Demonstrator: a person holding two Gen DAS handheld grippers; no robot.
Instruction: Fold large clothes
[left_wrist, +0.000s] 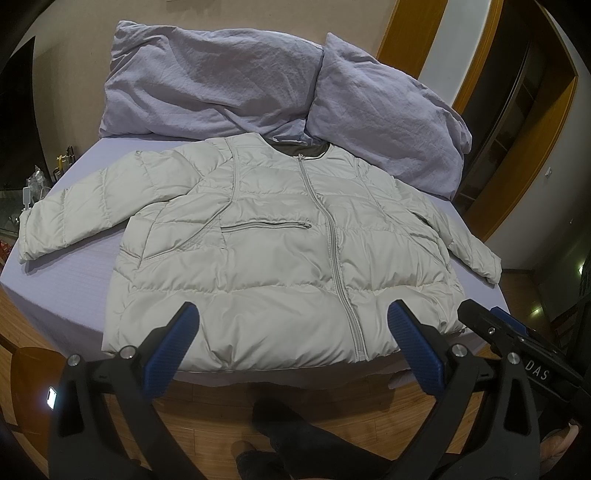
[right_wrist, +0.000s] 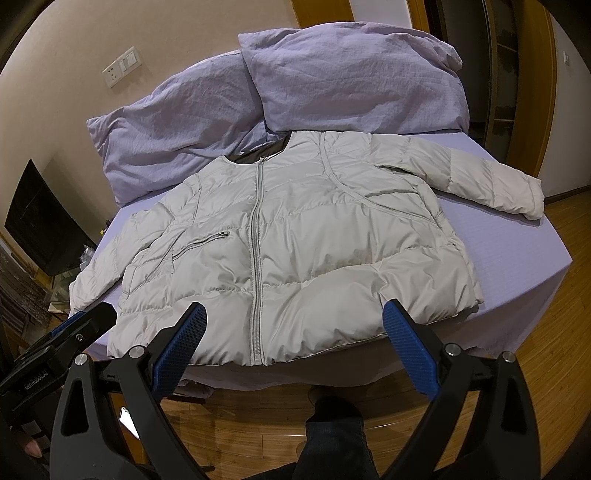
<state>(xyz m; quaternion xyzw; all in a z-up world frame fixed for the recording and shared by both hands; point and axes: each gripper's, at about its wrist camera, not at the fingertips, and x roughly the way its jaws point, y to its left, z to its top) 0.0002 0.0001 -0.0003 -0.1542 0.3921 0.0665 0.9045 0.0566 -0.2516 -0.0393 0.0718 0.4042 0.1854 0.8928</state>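
Left hand-held gripper (left_wrist: 291, 325): blue-padded fingers spread apart, holding nothing, poised above the near hem. Right hand-held gripper (right_wrist: 293, 323): likewise parted, empty, just beside the left one. Puffer jacket (left_wrist: 280, 251): pale grey, zipped, lying flat face-up on the bed (left_wrist: 66, 280), sleeves spread outward, collar toward two lilac pillows (left_wrist: 207, 81). Wooden floor (left_wrist: 207, 417) below the bed's near edge.

walls beige | floor (left_wrist: 207, 421) wood | bed (left_wrist: 66, 280) lilac | two pillows (left_wrist: 207, 81) | wall sockets (right_wrist: 122, 66)
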